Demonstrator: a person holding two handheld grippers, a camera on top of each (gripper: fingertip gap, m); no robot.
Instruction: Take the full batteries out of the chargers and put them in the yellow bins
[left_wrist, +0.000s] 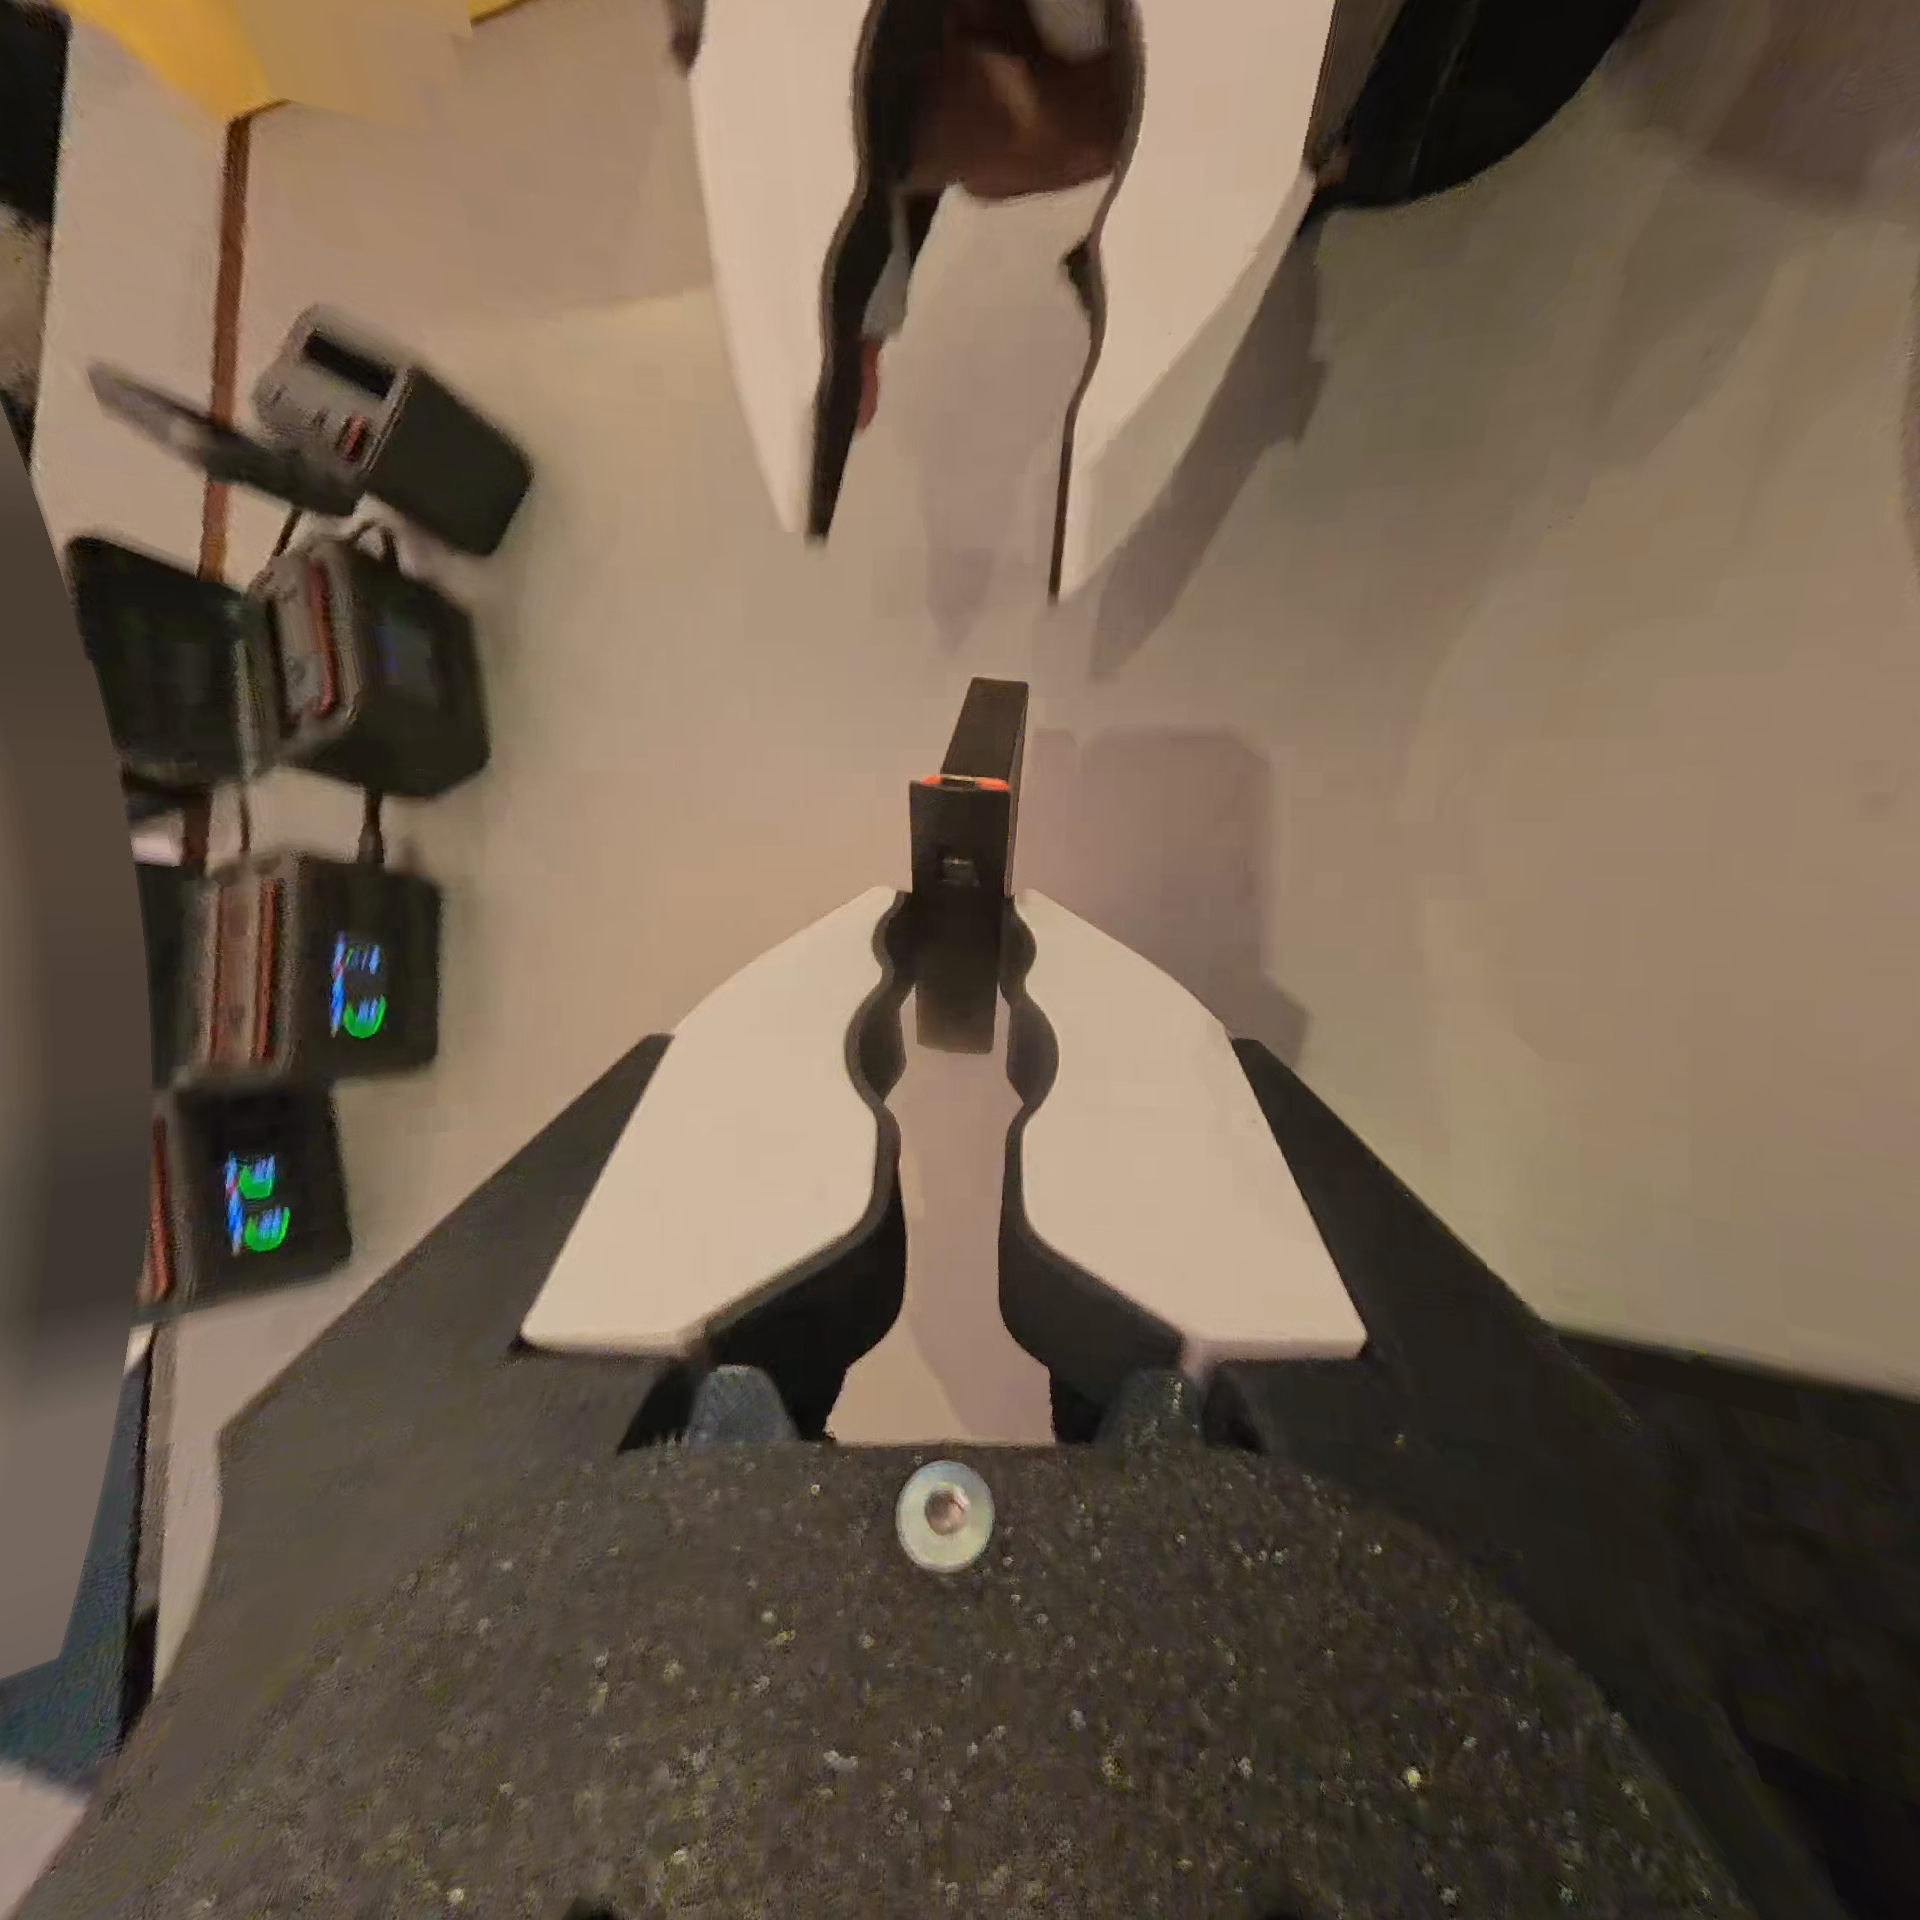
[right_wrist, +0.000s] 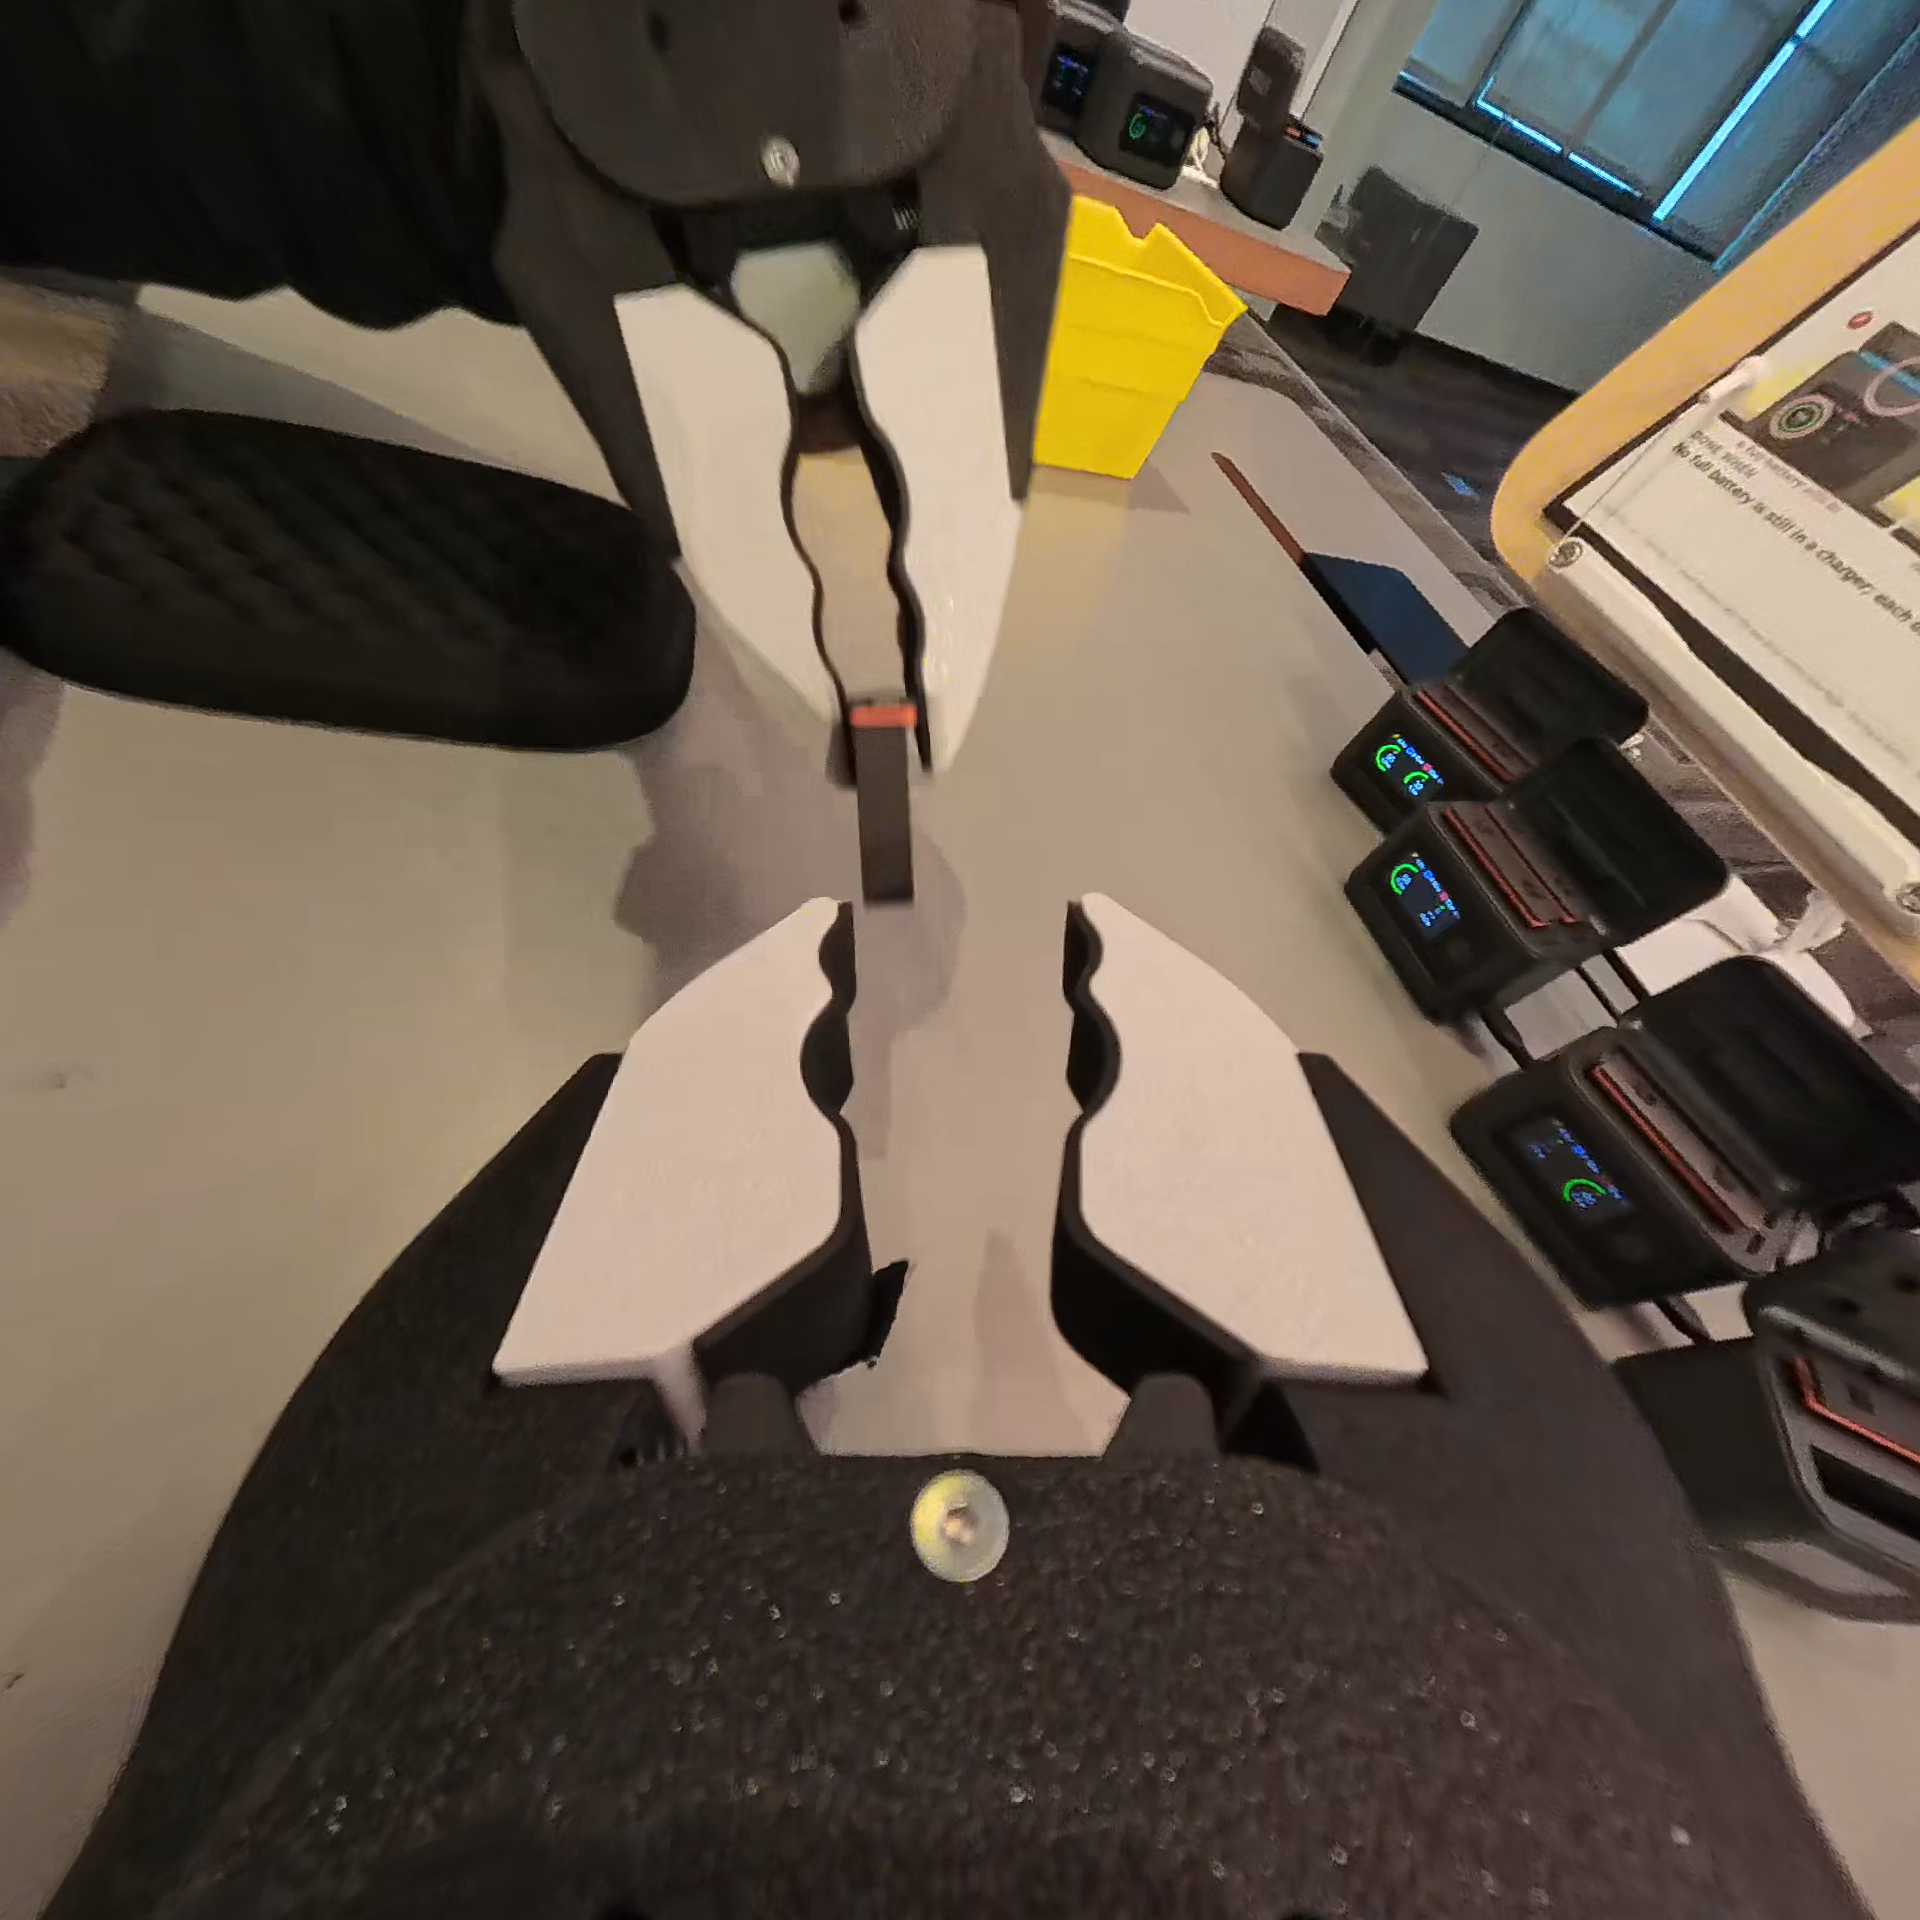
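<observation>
Right wrist view, left to right: the left gripper (right_wrist: 883, 717) has its fingers clamped on a slim black battery (right_wrist: 883, 821) hanging above the desk (right_wrist: 312, 987); the right gripper (right_wrist: 961, 914) faces it with fingers spread and empty; beyond sits the yellow bin (right_wrist: 1122, 343); chargers (right_wrist: 1496, 914) (screens lit, batteries apparently inside) line the right edge. One battery out, not yet binned; several apparently remain.
</observation>
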